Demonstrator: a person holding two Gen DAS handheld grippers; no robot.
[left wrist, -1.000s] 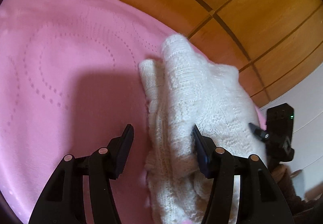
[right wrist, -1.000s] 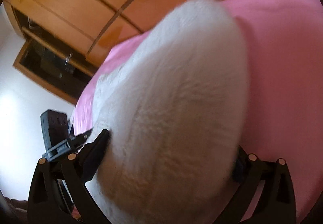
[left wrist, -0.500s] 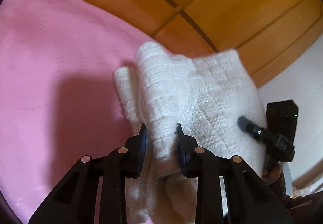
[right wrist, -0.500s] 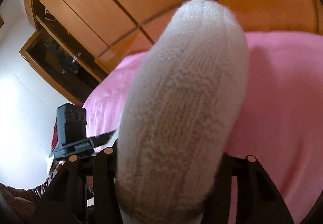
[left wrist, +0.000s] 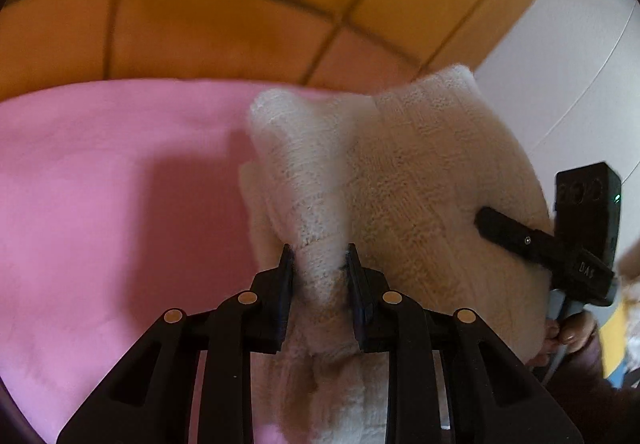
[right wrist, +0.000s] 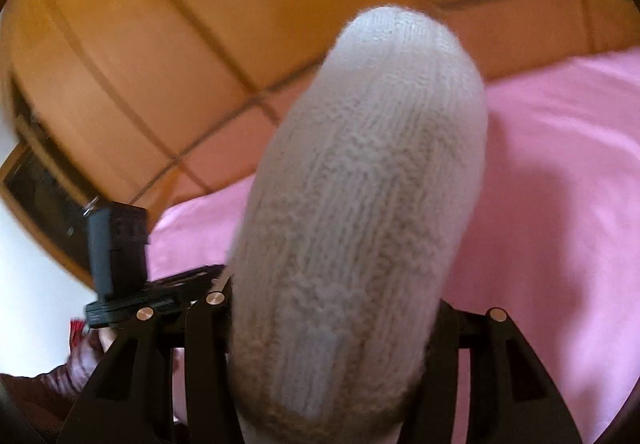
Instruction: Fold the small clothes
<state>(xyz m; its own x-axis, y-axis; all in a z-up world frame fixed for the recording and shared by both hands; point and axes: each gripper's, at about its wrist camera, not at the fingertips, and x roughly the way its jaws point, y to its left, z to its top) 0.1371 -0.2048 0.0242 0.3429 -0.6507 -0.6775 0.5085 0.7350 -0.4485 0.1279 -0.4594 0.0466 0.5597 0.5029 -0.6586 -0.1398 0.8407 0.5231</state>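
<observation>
Pink blanket (left wrist: 100, 204) fills less of both views than a second ago, more wooden wall panels (left wrist: 240, 24) showing; the white knit garment (left wrist: 420, 184) has come up off it, bunched and held between both tools. Left gripper (left wrist: 318, 268): jaws were wide around the knit, now narrow and pinching a fold of it. Right gripper (right wrist: 332, 324): jaws were wider, now clamped on a thick roll of the same knit, which hides the pads. A hand (left wrist: 568, 336) grips the right tool's handle. No containers visible.

Bed w/ pink blanket (left wrist: 100, 204) — white knit garment (left wrist: 420, 172) prob. partly on it.
</observation>
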